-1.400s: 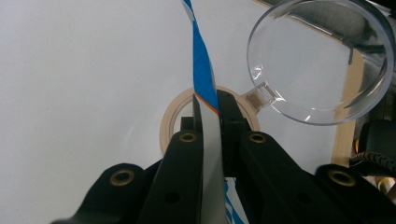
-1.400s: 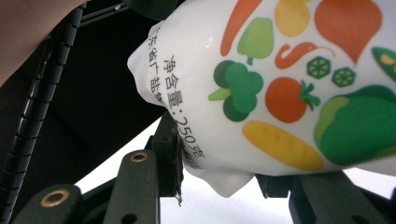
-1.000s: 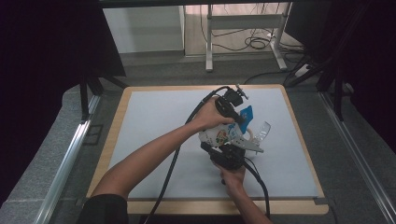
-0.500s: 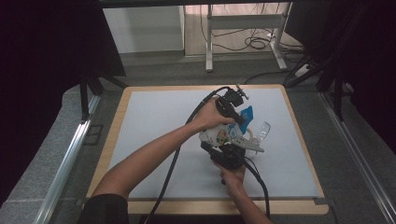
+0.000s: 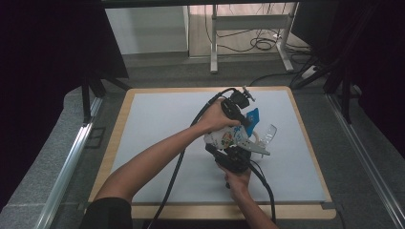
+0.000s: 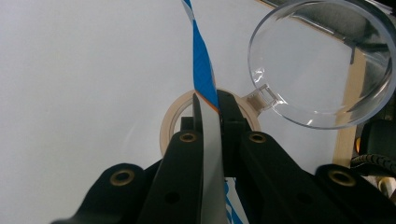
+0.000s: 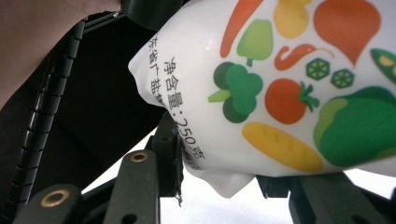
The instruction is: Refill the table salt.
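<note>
No visible change: both grippers [image 5: 248, 125] and vegetable-print bag [image 5: 222, 138] hold same positions as before.

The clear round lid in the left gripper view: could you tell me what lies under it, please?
Through the clear lid show the white mat and the table's wooden edge. The tan ring sits partly behind the left gripper.

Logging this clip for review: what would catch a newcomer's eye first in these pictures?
Mid-table, the two grippers meet over a white pouch printed with vegetables, which the right gripper clamps at its lower edge. The left gripper pinches a thin blue-and-white sheet edge-on between its jaws. Just beyond it a clear round plastic lid stands out against the white mat.
</note>
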Motion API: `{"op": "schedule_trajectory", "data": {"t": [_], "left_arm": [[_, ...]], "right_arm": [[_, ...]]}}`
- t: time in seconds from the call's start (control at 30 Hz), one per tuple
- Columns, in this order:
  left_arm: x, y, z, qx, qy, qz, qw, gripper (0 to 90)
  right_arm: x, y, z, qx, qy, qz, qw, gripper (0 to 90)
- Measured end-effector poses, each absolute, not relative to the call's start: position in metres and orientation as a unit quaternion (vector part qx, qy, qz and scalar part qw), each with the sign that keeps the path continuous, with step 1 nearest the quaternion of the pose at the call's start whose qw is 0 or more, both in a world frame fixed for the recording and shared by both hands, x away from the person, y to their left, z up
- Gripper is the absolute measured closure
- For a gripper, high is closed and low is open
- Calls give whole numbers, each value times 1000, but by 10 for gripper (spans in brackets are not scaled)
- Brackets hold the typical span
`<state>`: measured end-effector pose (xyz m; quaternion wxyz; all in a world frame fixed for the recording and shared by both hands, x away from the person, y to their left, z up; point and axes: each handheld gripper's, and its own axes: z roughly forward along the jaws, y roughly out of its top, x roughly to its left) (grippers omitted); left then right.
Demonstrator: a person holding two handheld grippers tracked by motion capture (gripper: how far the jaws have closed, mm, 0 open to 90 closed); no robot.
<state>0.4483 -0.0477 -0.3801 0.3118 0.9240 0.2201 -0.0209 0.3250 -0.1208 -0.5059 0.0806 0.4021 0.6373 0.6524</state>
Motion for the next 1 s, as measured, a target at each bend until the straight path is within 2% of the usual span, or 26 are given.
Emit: {"op": "schedule_trajectory", "data": {"t": [1.0], "left_arm": [[447, -46, -380, 925, 220, -22, 310, 896]], "right_arm": [[324, -118, -505, 405, 636, 652, 82, 589]]}}
